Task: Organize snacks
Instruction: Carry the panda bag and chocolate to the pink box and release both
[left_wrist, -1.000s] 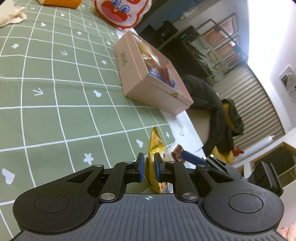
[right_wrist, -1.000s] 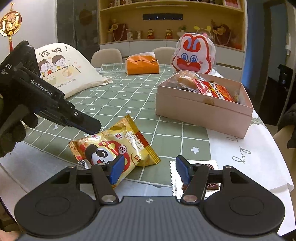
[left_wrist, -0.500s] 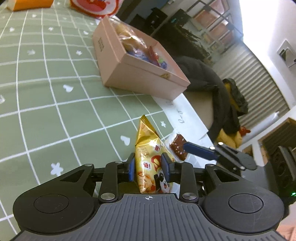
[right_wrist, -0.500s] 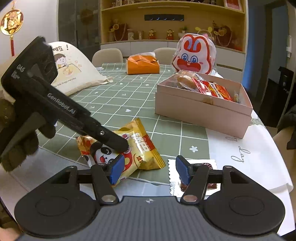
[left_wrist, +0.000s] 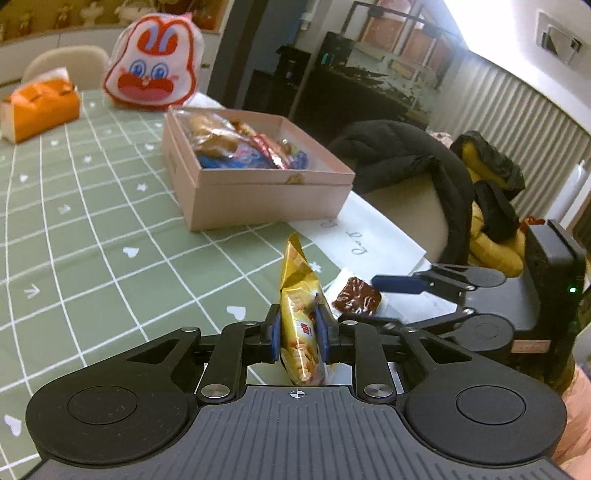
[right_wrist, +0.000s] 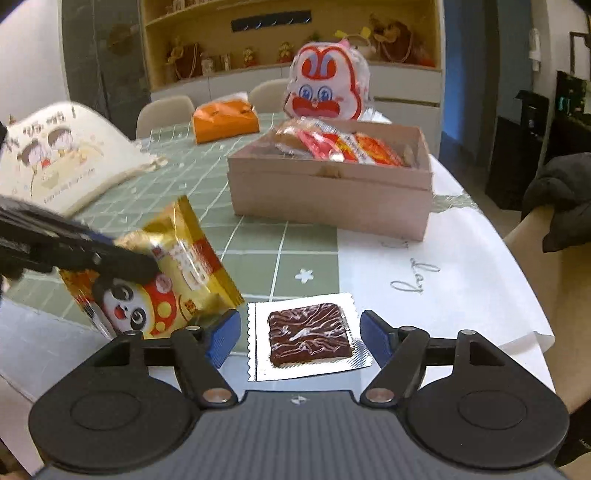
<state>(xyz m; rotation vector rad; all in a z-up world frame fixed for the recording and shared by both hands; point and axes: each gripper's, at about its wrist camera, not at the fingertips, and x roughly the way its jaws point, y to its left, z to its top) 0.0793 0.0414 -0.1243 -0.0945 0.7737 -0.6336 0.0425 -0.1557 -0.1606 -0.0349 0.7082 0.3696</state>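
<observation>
A wooden shelving unit (right_wrist: 291, 40) with small figurines fills the far wall at twelve o'clock in the right wrist view, white cabinets (right_wrist: 402, 90) running below it, and two pale dining chairs (right_wrist: 164, 112) stand at the table's far edge near eleven o'clock. In the left wrist view a dark jacket (left_wrist: 402, 155) lies draped over a beige chair (left_wrist: 410, 210) at two o'clock, with a yellow and black garment (left_wrist: 491, 206), possibly another coat, beside it. Behind these, pale pleated curtains (left_wrist: 517, 122) cover the wall at one o'clock and bright light (left_wrist: 491, 22) washes the upper right corner.
</observation>
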